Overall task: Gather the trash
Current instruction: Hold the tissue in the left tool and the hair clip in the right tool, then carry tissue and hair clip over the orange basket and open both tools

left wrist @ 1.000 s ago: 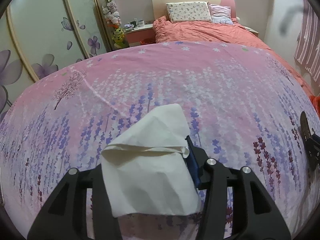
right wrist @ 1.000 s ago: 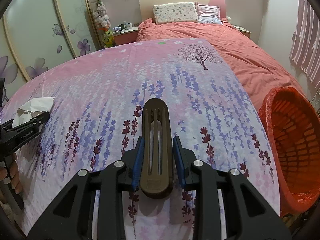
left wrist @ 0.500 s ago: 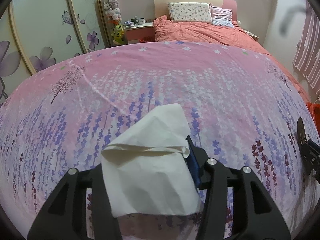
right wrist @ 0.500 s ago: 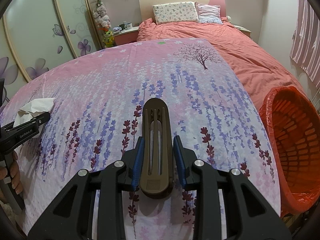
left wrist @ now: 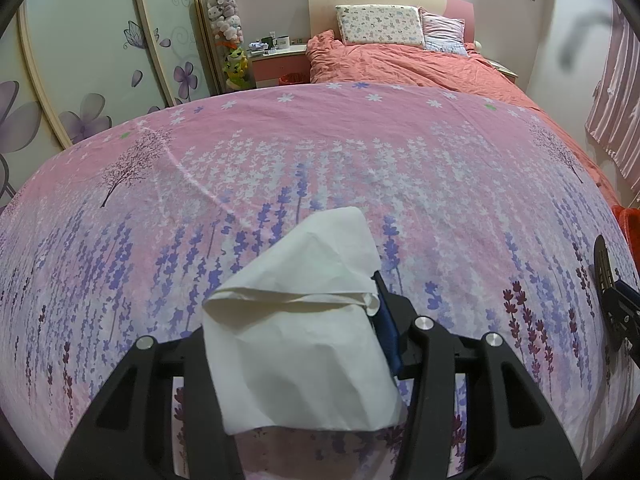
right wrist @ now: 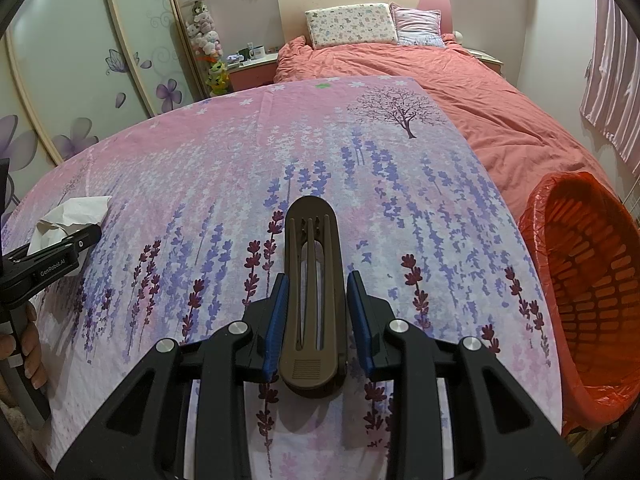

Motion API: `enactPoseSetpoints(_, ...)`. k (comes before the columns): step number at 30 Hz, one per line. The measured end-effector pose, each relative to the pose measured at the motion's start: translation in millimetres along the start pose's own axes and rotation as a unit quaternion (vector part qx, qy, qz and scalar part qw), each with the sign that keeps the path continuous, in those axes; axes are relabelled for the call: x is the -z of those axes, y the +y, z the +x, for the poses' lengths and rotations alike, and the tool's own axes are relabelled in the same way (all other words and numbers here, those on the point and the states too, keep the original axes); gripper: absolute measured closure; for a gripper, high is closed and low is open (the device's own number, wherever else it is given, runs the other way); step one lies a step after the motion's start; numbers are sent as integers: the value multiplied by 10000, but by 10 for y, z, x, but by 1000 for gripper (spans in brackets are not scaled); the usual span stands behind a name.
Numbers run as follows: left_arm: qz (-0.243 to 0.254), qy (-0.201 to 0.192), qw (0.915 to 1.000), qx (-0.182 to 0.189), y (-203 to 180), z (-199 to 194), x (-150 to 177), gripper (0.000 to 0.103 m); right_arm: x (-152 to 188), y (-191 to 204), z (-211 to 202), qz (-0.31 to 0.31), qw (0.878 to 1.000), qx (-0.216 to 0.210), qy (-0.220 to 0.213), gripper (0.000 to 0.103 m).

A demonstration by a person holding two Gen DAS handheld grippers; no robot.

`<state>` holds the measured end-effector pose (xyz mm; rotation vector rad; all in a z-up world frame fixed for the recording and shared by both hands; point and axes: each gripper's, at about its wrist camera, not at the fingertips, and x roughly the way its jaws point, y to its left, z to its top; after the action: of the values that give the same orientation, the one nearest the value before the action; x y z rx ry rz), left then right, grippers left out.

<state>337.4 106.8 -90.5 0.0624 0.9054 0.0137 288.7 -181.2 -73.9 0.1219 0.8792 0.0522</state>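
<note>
We are carrying two pieces of trash above the sheet [right wrist: 224, 184], one per gripper. The left gripper [left wrist: 296, 332] is clamping a crumpled tissue [left wrist: 300, 320]; the paper is draping over both fingers and hiding the left one, with only the blue pad of the right finger [left wrist: 386, 332] showing at its edge. The tissue is too limp to keep its shape, so we are pinching it near the middle and letting the rest hang forward of the fingers.

The right gripper [right wrist: 316, 312] is holding a brown clip [right wrist: 312, 288] between its blue pads, jaws closed on the clip's rear end. The clip is pointing straight ahead along the fingers, most of its length sticking out past the tips; gripping the thick hinge end looks the steadier choice for a rigid, narrow item.

The bin [right wrist: 588, 288], lined in red plastic, is sitting to the right of the right gripper, off the sheet's edge and tilted mouth-toward us. From the left gripper only its rim is showing, far right.

Judgement: both pickups done; next we are swinging right to drop, clip first since it is nearer.
</note>
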Motion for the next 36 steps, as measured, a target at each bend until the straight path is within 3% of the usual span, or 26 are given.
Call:
enactPoseSetpoints(2,-3,0,10000,3,0,0,0,54,0,-6,-1,0,10000,-3,-1,72)
enactPoseSetpoints(4,44,-21,9999,97,-11,4,-7,66,3,-12,-3,-4,10000,-15,-6,74)
enactPoseSetpoints(7,228,-83,9997,21,-87,-30,3,74,22,7,-31,-91,9999,47,-7,74)
enactPoseSetpoints(13,224,-226,9993,196,-161,-245,26,75,26,-51,-332,-13,9997,-27,-258,74)
enactPoseSetpoints(23,337,-713,9955,532,-449,-952,-132,75,-172,-161,-1049,-18,9960,80,-889,74)
enactPoseSetpoints(36,836,-1079,9835,1185,-1340,-1629,-242,75,-162,-766,-1595,297,9899,421,-1321,74)
